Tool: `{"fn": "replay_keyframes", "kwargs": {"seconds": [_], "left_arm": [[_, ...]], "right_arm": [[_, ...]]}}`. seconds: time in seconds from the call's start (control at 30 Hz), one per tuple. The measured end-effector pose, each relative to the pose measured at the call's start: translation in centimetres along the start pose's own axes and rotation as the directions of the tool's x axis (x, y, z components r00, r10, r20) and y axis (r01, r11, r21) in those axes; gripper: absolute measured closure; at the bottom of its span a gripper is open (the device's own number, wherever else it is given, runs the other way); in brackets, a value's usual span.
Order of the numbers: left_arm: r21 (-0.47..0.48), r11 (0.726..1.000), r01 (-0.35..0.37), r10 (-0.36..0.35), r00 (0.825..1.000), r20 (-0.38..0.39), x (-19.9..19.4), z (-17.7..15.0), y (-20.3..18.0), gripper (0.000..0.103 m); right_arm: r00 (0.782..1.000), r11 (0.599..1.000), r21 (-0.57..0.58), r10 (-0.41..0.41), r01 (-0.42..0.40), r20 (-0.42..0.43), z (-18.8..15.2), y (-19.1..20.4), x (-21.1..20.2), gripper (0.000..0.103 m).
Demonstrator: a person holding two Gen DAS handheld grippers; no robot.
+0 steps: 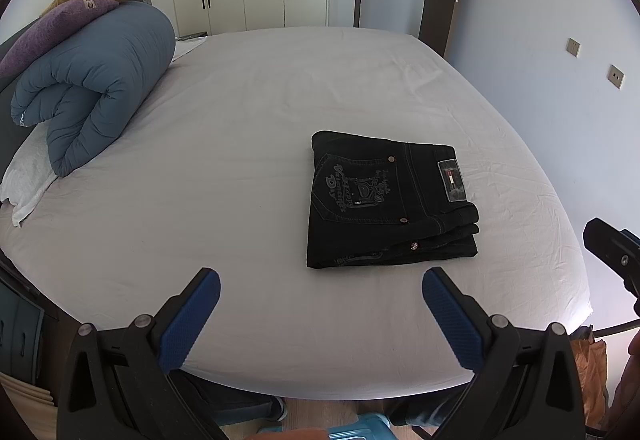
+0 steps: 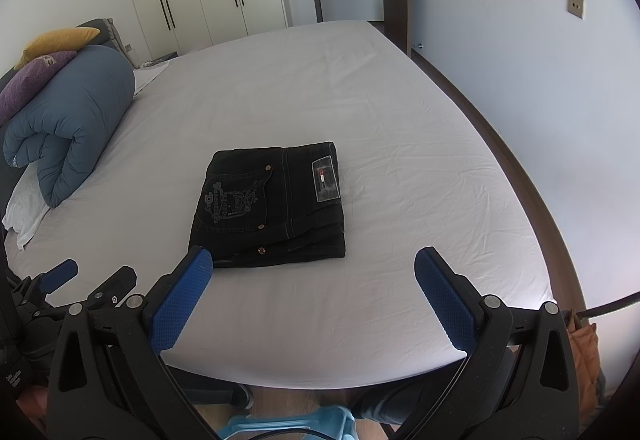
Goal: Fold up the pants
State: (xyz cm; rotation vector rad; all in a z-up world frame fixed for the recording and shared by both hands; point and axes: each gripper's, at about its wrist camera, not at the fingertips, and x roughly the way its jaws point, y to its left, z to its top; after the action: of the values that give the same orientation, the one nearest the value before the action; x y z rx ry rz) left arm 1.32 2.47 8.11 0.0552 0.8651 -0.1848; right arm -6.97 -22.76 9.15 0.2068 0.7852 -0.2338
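Tongs (image 1: 320,290) (image 2: 313,272) agape, folded pants (image 1: 390,201) beyond

Folded pants (image 1: 390,199) on bed (image 1: 240,119)

I see the black denim pants (image 1: 390,199) folded into a compact, stacked rectangle lying flat on the white bed sheet (image 1: 240,159), back pocket embroidery and waistband label facing up, layered edges toward me.

Soft daylight, sharp, fisheye-warped edges
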Motion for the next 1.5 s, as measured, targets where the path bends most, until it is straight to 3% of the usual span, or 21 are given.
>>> {"fn": "replay_keyframes", "kwargs": {"seconds": [1.5], "left_arm": [[0.003,1.0,-0.001,0.001,1.0,-0.001,0.0,-0.1,0.0,0.0]], "right_arm": [[1.0,1.0,-0.001,0.0,0.0,-0.01,-0.8,-0.1,0.3,0.0]]}}
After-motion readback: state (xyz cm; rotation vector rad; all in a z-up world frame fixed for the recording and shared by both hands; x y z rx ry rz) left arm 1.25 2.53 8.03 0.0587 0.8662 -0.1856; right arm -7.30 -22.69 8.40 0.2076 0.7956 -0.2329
